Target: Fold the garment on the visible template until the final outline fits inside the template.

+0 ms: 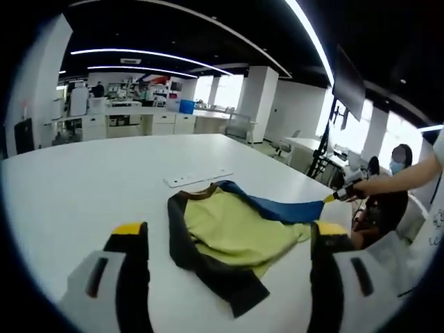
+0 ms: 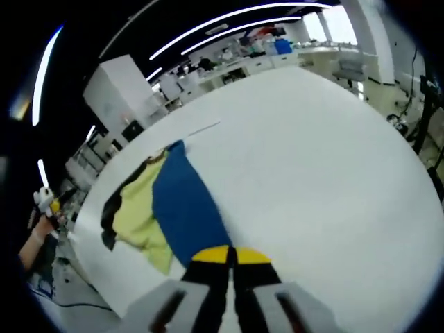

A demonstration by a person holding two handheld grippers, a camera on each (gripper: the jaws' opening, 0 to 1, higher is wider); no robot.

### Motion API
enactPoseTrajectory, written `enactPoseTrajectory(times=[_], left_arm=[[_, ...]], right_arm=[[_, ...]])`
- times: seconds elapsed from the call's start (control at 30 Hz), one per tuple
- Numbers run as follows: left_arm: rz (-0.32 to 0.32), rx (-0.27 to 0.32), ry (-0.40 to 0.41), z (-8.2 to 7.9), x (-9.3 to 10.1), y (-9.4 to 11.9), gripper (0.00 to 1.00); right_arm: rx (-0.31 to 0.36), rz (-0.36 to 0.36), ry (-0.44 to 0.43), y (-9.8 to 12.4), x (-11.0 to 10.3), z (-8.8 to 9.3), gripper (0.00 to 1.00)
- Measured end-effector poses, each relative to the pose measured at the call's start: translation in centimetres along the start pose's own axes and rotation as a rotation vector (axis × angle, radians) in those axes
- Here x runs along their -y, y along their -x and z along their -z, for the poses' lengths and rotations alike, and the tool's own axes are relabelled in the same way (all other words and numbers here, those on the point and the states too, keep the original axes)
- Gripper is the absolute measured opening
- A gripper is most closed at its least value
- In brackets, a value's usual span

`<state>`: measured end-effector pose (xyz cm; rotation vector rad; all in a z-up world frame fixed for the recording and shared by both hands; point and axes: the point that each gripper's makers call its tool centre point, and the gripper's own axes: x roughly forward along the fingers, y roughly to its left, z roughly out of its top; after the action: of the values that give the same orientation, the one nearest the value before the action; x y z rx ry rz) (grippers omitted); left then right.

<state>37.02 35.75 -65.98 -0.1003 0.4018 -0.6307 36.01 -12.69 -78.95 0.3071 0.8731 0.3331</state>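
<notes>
A yellow-green garment (image 1: 236, 232) with black sleeves and a blue panel lies rumpled on the white table (image 1: 97, 180). In the left gripper view my left gripper (image 1: 231, 227) hangs above its near edge, jaws wide open and holding nothing. From the right, my right gripper (image 1: 335, 197) pulls a corner of the blue panel out taut. In the right gripper view my right gripper (image 2: 231, 258) is shut on the blue fabric (image 2: 184, 205), which runs from the jaws to the garment's yellow part (image 2: 139, 208). The left gripper (image 2: 47, 201) shows far left in a hand.
A flat white strip (image 1: 198, 178) lies on the table just behind the garment, also seen as the strip (image 2: 205, 128). A person (image 1: 388, 208) sits past the table's right edge beside a monitor stand (image 1: 326, 149). Desks and cabinets (image 1: 139, 118) line the back.
</notes>
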Motion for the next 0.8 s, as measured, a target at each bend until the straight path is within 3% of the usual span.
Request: enactPoseTrajectory(times=[0.3, 0.47, 0.67, 0.8], left_arm=[[-0.017, -0.059, -0.009, 2.2, -1.2, -0.8, 0.95], [-0.025, -0.069, 0.013, 2.9, -1.7, -1.6, 0.95], [-0.028, -0.087, 0.032, 3.7, -2.2, -2.4, 0.94], [-0.030, -0.094, 0.046, 4.0, -2.5, -3.0, 0.94]], right_arm=[[-0.004, 0.073, -0.002, -1.3, 3.4, -2.4, 0.00], [0.002, 0.117, -0.022, -2.4, 5.9, -4.0, 0.00], [0.020, 0.149, -0.053, -3.4, 6.6, -5.6, 0.00], [0.028, 0.192, -0.065, -4.0, 8.5, -7.0, 0.00]])
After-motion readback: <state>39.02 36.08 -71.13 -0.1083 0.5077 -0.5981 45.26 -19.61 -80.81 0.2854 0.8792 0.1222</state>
